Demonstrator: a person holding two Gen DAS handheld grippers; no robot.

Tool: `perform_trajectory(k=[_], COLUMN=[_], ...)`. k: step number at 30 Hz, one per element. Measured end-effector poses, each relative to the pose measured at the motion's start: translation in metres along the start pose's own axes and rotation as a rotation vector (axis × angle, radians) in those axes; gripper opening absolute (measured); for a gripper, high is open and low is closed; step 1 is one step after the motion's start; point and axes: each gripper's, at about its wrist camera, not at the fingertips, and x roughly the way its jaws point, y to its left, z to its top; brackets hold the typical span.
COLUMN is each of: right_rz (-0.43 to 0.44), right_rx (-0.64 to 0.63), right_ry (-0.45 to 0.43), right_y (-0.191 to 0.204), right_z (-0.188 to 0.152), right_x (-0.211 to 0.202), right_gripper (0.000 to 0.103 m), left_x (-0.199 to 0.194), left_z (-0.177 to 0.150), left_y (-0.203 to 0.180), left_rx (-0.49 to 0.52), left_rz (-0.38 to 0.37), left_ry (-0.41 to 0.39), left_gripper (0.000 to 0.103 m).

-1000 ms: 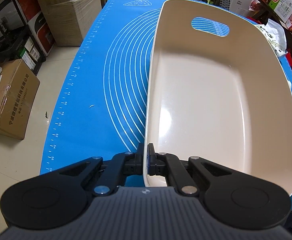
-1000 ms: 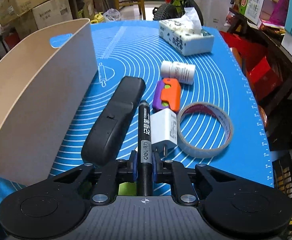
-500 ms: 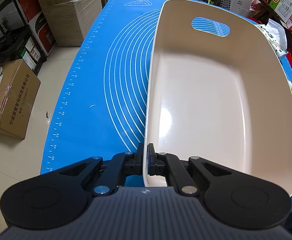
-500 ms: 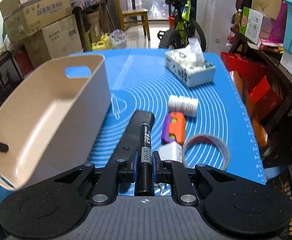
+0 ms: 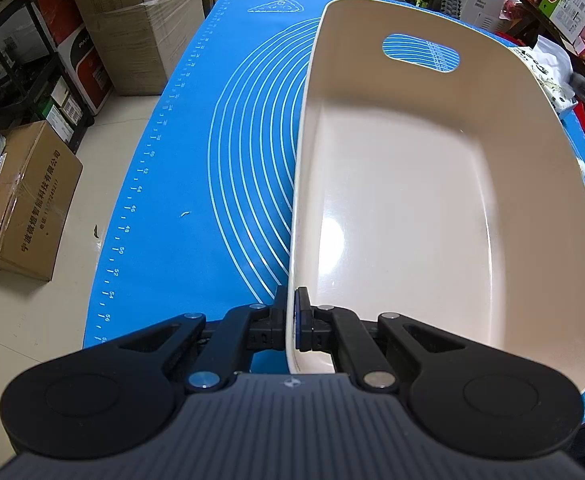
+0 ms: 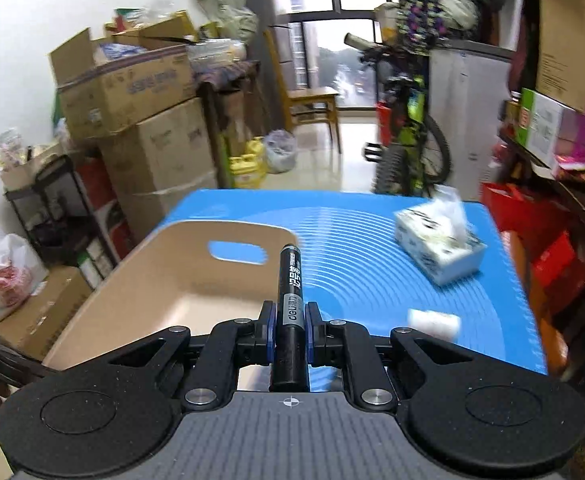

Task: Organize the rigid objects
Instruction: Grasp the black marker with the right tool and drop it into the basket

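— Left gripper (image 5: 291, 318)?
— Clamped on the near wall of the beige bin (image 5: 412, 184), one finger outside, one inside. Steadying it on the blue mat (image 5: 212, 184), by the look of it.
— Anything in the bin?
— Nothing visible on its floor in either view.
— And the right gripper (image 6: 289, 330)?
— Closed around a black marker (image 6: 290, 296), gripped about mid-barrel, tip pointing forward along the fingers. Held up off the mat, near the bin's right wall, tip lined up beside the handle cutout in the far wall.
— Step in hand, then?
— Most likely carrying the marker to the bin, first item of the tidy-up. Not yet over the opening for certain; hard to tell from the wrist view whether the marker hangs above the rim or just beside it.
— Next move?
— Probably swing left until clear of the wall, lower toward the bin floor, then open. Best let go low, lying flat, to keep it from bouncing or rolling out.
— What else left on the mat?
— A tissue box (image 6: 438, 248) at the far right and a small white bottle (image 6: 432, 322) lying nearer, both blurred. Other items, if any, hidden below the gripper body.
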Motion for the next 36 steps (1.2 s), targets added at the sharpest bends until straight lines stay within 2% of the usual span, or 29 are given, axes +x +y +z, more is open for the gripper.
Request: perform_trajectory(k=[8,15,24,30,31,32,33,34,36], right_rz=[0.058,0.064,0.028,0.009,0.012,0.023,0.028,0.023,0.027], right_rx=[-0.090,-0.154,-0.189,-0.169,-0.157,-0.148,-0.140,-0.137,-0.139], right_ry=[0.057,0.187,0.401,0.451,0.441,0.429,0.415,0.399,0.364], right_y=[0.059,0.097,0.115,0.114,0.112,0.111,0.109,0.107,0.101], right_z=[0.004,-0.010,-0.036,-0.039,-0.040,-0.038,-0.037,-0.036,-0.033], right_x=[0.036,0.073,0.119,0.121,0.118,0.115,0.112,0.108,0.099], right_gripper=[0.025,0.025,0.024,0.027,0.040,0.046,0.056,0.060,0.060], left_x=[0.000,0.000,0.000,0.001,0.002,0.001,0.001,0.001,0.001], left_z=[0.000,0.000,0.000,0.000,0.000,0.001,0.000,0.000,0.000], left_y=[0.000,0.000,-0.001,-0.001,0.000,0.000,0.000,-0.001,0.000], left_rx=[0.002,0.005,0.006,0.004,0.004,0.005,0.006,0.006,0.006], left_rz=[0.001,0.001,0.000,-0.001,-0.002,-0.001,-0.001,-0.001,-0.001], left_ry=[0.001,0.000,0.002,0.003,0.004,0.005,0.005,0.005,0.004], left_gripper=[0.004,0.004,0.004,0.004,0.004,0.004,0.004,0.004,0.004])
